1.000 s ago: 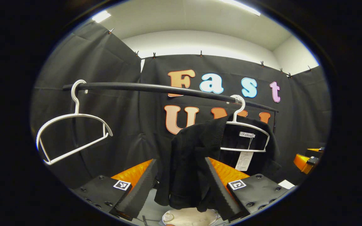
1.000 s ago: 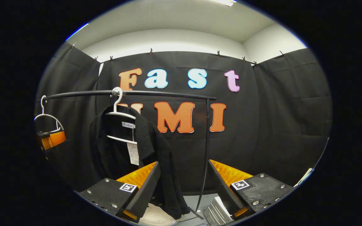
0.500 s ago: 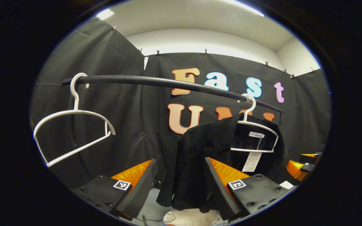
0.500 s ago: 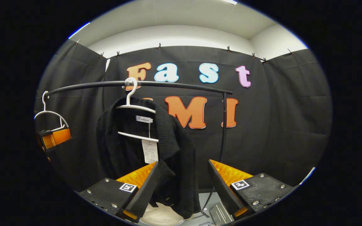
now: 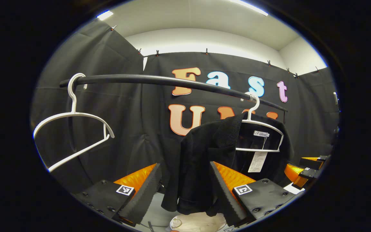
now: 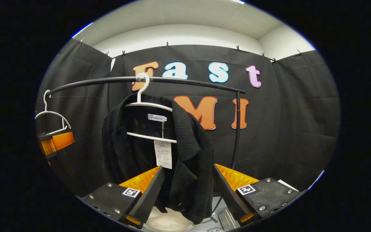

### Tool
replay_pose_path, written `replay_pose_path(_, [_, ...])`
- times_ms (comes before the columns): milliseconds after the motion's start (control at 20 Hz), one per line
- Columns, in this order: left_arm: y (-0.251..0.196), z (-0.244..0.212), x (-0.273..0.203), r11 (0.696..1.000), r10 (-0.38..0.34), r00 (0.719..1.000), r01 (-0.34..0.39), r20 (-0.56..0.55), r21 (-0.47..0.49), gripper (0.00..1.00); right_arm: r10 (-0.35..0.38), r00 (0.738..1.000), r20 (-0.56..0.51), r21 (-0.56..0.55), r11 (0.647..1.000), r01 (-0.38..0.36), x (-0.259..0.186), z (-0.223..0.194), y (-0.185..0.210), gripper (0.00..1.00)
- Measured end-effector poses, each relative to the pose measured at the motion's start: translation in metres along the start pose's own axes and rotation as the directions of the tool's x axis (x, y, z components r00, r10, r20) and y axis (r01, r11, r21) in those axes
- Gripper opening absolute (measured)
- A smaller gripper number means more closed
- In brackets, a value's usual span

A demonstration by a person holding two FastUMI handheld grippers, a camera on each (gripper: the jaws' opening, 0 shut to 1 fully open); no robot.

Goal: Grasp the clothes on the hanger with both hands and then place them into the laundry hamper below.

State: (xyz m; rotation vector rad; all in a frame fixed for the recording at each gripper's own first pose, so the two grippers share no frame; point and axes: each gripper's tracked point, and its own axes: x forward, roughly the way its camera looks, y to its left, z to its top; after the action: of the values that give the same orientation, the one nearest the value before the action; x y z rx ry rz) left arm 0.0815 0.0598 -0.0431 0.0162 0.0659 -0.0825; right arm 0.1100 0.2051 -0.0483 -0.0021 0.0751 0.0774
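Below jacket (image 6: pixel 185 161), hamper (image 6: pixel 166 222) half hidden

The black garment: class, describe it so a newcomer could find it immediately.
Find the black rail crossing the booth. Two white hangers hook over it: the empty hanger is bare, the other hanger carries the black garment, a ribbed-collar knit with a paper tag.

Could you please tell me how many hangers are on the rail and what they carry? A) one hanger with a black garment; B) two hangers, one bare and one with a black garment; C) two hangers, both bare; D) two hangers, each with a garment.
B: on the rail, one white hanger hangs bare, while the other hanger carries the black garment.
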Motion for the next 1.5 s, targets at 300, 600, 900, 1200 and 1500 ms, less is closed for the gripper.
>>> replay_pose_path(300, [0.003, -0.005, -0.003, 1.000, -0.005, 1.000, 0.004, -0.004, -0.009, 0.97, -0.003, 1.000, -0.022, -0.023, 1.000, 0.003, 0.022, -0.022, 0.010, 0.93])
replay_pose_path(600, [-0.004, -0.019, 0.009, 1.000, -0.019, 1.000, 0.019, -0.020, -0.010, 0.93, -0.019, 0.997, -0.069, -0.030, 0.999, 0.017, 0.046, -0.046, 0.011, 0.95])
replay_pose_path(900, [-0.044, -0.044, 0.036, 0.991, -0.126, 0.991, 0.123, -0.042, -0.057, 0.97, -0.030, 0.996, -0.087, -0.041, 0.999, 0.027, 0.060, -0.055, 0.013, 0.77])
replay_pose_path(1200, [-0.079, -0.080, 0.071, 0.983, -0.183, 0.980, 0.181, -0.082, -0.028, 0.97, -0.047, 0.995, -0.089, -0.029, 0.999, 0.044, 0.066, -0.058, 0.006, 0.48])
replay_pose_path(1500, [-0.104, -0.104, 0.107, 0.981, -0.192, 0.976, 0.191, -0.107, -0.021, 0.95, -0.068, 0.994, -0.089, -0.012, 0.998, 0.067, 0.066, -0.058, -0.007, 0.26])
